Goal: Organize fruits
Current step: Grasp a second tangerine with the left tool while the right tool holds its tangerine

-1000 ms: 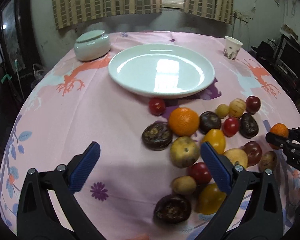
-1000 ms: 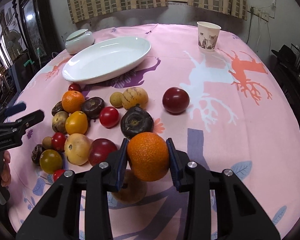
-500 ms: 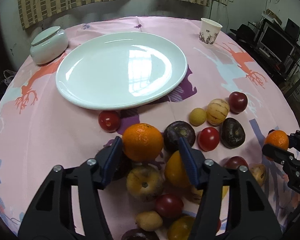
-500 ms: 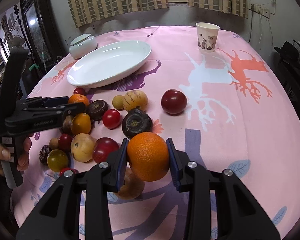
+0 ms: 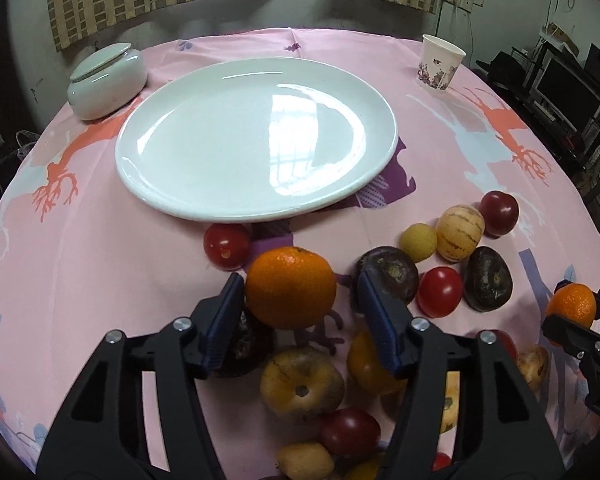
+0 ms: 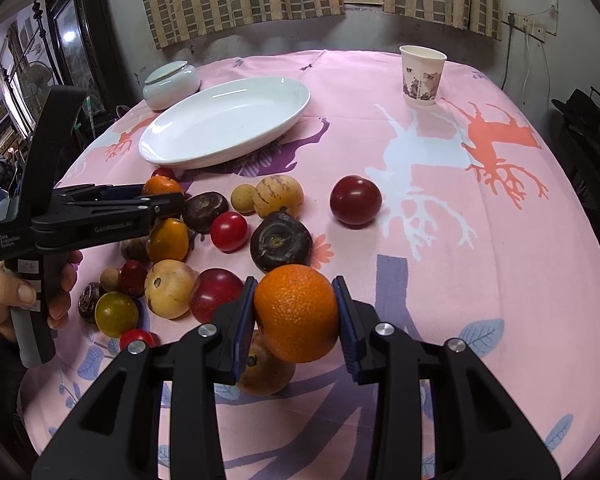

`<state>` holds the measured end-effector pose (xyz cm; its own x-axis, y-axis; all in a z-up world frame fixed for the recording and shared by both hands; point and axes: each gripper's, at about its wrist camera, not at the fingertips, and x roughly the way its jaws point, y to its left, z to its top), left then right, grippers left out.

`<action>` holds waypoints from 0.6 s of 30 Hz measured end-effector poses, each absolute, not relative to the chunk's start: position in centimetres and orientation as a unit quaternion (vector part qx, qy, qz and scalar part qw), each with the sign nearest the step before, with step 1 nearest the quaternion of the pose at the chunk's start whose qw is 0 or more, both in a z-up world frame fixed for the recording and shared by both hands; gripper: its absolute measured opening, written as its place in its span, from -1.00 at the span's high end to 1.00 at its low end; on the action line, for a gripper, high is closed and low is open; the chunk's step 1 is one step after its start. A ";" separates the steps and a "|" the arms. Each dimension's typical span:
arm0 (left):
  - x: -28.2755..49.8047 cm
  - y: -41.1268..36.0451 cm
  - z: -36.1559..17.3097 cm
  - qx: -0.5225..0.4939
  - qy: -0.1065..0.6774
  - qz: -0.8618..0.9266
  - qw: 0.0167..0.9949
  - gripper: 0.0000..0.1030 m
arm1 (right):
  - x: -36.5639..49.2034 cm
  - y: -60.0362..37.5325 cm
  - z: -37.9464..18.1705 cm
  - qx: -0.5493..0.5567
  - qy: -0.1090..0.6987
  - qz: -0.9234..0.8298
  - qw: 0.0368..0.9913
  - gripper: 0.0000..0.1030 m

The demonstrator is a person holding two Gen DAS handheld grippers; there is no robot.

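Note:
My left gripper (image 5: 300, 300) is open around an orange (image 5: 291, 287); the left pad touches it and a gap shows at the right pad. It shows from the side in the right wrist view (image 6: 156, 204). My right gripper (image 6: 296, 312) is shut on a second orange (image 6: 296, 312) and holds it above the cloth; it also shows in the left wrist view (image 5: 572, 308). A white oval plate (image 5: 204, 168) lies empty beyond the fruit pile (image 6: 204, 216) of tomatoes, dark fruits and yellow fruits.
A pale lidded bowl (image 5: 106, 80) stands at the back left and a paper cup (image 5: 440, 62) at the back right. A lone red tomato (image 6: 355, 200) sits right of the pile. The pink patterned tablecloth (image 6: 480, 240) covers a round table.
My left gripper moved forward over the pile and came around the orange, its fingers closing in from wide open. My right gripper stayed in place, holding its orange.

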<state>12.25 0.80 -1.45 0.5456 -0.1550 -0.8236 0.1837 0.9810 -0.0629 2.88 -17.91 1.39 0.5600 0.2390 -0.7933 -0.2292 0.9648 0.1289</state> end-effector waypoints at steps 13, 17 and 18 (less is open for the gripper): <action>13.1 1.0 -2.7 0.020 0.488 -0.092 0.868 0.04 | 2.9 -17.5 1.0 -0.006 0.456 0.134 0.880 0.27; 13.3 1.1 -2.8 0.007 0.488 -0.085 0.868 0.07 | 3.2 -17.8 0.6 -0.009 0.463 0.125 0.877 0.27; 13.3 1.1 -2.8 0.006 0.490 -0.083 0.868 0.09 | 3.3 -17.9 0.5 -0.009 0.464 0.123 0.877 0.27</action>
<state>13.27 1.13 -2.79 0.5065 -0.1378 -0.8512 0.1490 0.9863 -0.0710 3.27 -17.86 0.50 0.5393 0.2080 -0.8160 -0.2241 0.9695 0.0990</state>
